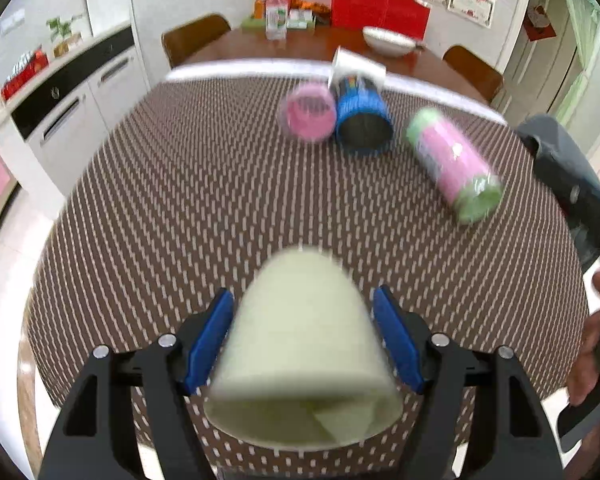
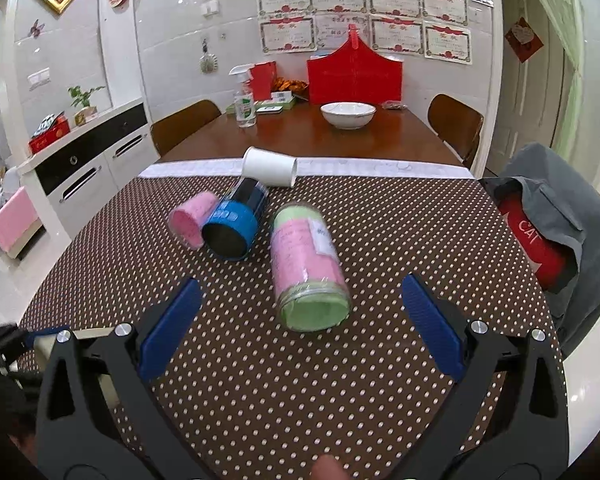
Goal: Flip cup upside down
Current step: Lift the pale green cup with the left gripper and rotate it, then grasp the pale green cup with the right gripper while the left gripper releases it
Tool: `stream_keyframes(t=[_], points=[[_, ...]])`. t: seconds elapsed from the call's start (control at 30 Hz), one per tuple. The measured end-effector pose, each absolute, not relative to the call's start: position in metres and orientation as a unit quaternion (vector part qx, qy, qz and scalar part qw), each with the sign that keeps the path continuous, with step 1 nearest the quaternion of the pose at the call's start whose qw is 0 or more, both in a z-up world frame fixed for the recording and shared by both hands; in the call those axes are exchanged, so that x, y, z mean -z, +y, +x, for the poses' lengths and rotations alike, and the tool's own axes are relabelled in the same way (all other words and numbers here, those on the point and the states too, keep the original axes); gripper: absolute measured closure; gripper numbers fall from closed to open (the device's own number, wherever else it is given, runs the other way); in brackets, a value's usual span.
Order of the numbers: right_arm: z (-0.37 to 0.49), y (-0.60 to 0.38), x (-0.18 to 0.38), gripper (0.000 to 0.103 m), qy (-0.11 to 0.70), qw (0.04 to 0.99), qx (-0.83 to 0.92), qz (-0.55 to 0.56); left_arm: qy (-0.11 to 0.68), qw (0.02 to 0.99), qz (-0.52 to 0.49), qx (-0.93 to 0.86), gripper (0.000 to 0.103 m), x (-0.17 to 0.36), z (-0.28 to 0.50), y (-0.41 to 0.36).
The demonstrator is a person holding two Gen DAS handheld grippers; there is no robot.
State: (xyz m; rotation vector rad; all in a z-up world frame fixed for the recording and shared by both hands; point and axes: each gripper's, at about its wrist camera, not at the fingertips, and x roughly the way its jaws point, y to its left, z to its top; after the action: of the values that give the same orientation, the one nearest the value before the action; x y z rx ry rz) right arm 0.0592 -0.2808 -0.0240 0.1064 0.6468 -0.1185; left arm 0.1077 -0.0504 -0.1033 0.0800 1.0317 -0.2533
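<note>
Left gripper (image 1: 304,344) clamping pale cup (image 1: 304,356), right gripper (image 2: 300,336) spread wide, holding nothing

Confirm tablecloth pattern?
Brown tablecloth with small white polka dots, sharpest in the right wrist view; the left wrist view smears them into dashes.

"CAT" on red bag (image 2: 538,246)

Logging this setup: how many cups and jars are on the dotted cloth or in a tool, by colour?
Pale yellow-green cup, in the left tool: 1
White cup: 1
Pink cup: 1
Blue cup: 1
Pink-and-green jar: 1
Total: 5
</note>
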Motion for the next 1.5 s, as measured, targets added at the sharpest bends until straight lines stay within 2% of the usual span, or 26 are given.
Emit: stream_keyframes(t=[0.1,0.37,0.43,0.77,0.83,0.9,1.1,1.27,1.5], points=[[0.052,-0.273,0.031,0.005,0.327,0.942,0.053,0.049,0.489,0.862,0.042,0.125,0.030,0.117,0.089,-0.043],[0.034,-0.251,0.035,0.005,0.345,0.937,0.026,0.058,0.450,0.876,0.066,0.159,0.030,0.100,0.064,-0.038],[0.031,-0.248,0.034,0.005,0.345,0.937,0.027,0.058,0.438,0.881,0.075,0.162,0.024,0.094,0.060,-0.039],[0.029,-0.236,0.030,0.005,0.370,0.926,0.003,0.078,0.337,0.929,0.091,0.122,0.016,0.059,0.040,-0.014],[0.033,-0.230,0.033,0.005,0.388,0.918,-0.014,0.084,0.306,0.941,0.100,0.106,0.008,0.052,0.035,-0.007],[0.037,-0.222,0.037,0.005,0.408,0.909,-0.026,0.086,0.291,0.946,0.106,0.094,0.007,0.048,0.032,-0.001],[0.045,-0.193,0.046,0.005,0.458,0.881,-0.065,0.097,0.280,0.954,0.091,0.064,0.007,0.039,0.025,0.033],[0.041,-0.167,0.038,0.005,0.458,0.883,-0.068,0.079,0.284,0.955,0.059,0.053,0.007,0.035,0.024,0.060],[0.040,-0.141,0.036,0.005,0.465,0.881,-0.065,0.060,0.249,0.967,0.036,0.038,0.007,0.029,0.009,0.090]])
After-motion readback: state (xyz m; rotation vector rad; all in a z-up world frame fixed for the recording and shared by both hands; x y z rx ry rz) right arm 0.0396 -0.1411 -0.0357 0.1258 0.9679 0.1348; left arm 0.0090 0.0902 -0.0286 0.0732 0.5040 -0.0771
